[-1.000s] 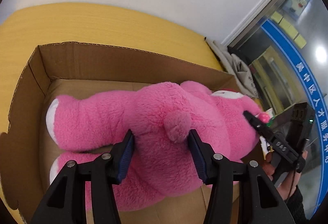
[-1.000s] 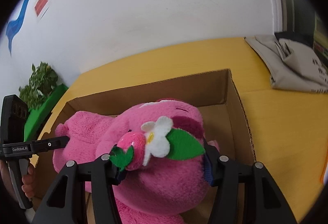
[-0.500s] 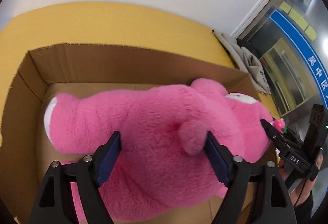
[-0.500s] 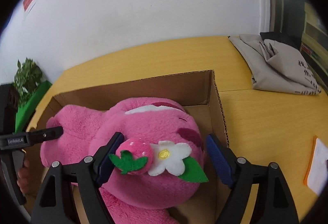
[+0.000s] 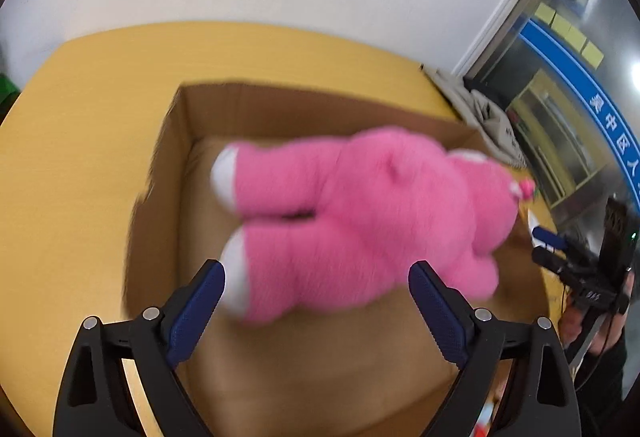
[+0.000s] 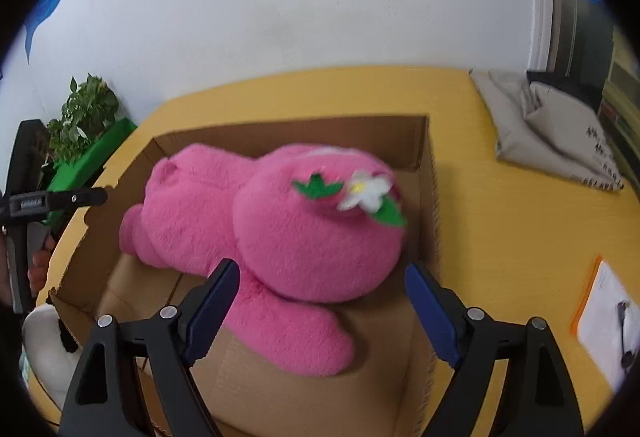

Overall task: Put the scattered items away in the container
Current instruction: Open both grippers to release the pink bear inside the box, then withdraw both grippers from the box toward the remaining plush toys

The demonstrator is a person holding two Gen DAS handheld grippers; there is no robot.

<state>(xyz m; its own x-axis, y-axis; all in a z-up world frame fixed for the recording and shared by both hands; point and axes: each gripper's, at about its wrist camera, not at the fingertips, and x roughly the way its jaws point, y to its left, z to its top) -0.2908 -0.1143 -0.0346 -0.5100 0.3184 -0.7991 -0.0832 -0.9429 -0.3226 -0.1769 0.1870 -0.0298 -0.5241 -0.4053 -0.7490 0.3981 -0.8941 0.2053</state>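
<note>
Released: left gripper point(image 5: 316, 279) no longer clamped on the hindquarters of the pink plush bear point(image 5: 360, 221), jaws now opening wide and drawn back clear of the fur. Same on the other side: right gripper point(image 6: 322, 283) off the bear's head, jaws opening, blue pads point(image 6: 214, 301) no longer pressing. Bear now lying free, face down, in the cardboard box point(image 6: 432, 205), smaller in both wrist views than a second ago.

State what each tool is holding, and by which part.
Nothing: both the left tool and right tool are opening, clear of the pink plush bear.
</note>
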